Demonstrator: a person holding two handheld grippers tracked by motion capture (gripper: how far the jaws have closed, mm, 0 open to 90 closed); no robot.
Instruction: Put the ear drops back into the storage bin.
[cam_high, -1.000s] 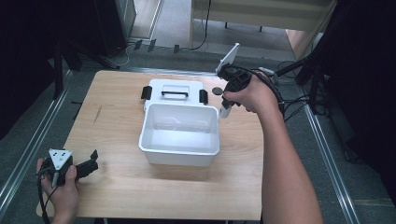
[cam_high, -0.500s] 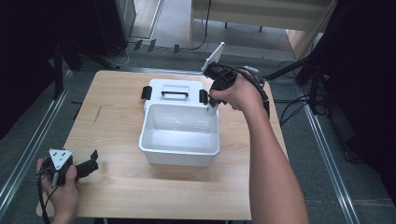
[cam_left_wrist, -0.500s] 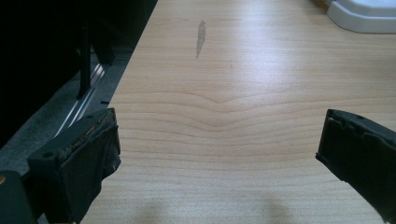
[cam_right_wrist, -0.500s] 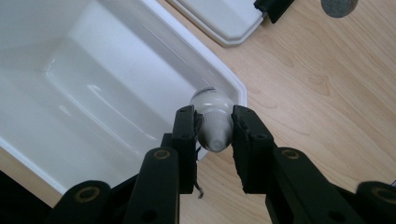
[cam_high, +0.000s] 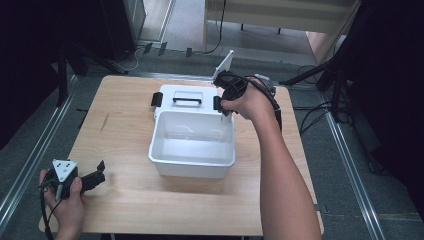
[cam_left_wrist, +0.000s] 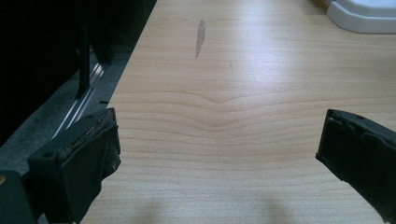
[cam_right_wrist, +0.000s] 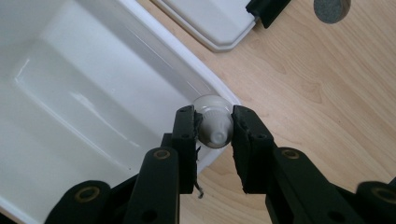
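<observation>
Pale wood grain runs across the table (cam_high: 125, 125), which bears everything in play and leaves a broad bare stretch at the person's left. Near its middle sits the white bin (cam_high: 192, 142), open and seemingly empty, its mouth turned up, so that something can be lowered straight in. Just behind it, touching or nearly so, lies the lid (cam_high: 182, 97) flat on the wood with its black handle up and black latches at either end, parked on the far side, probably so it does not block the reach from the near edge. The right gripper (cam_high: 225, 105) hangs over the bin's far right corner, pointing down; in the right gripper view its jaws are pinched on a small light bulb (cam_right_wrist: 214, 123), gripping it by the screw base with the glass globe pointing away toward the rim of the bin, a hold that seems chosen to keep pressure off the fragile glass. The bulb is thus in the air, right above the corner edge rather than inside yet. A small grey disc (cam_right_wrist: 331, 9) rests on the wood beyond the lid. The left gripper (cam_high: 92, 176) rests low at the near left corner, jaws spread wide with only bare wood between them, evidently idle.
</observation>
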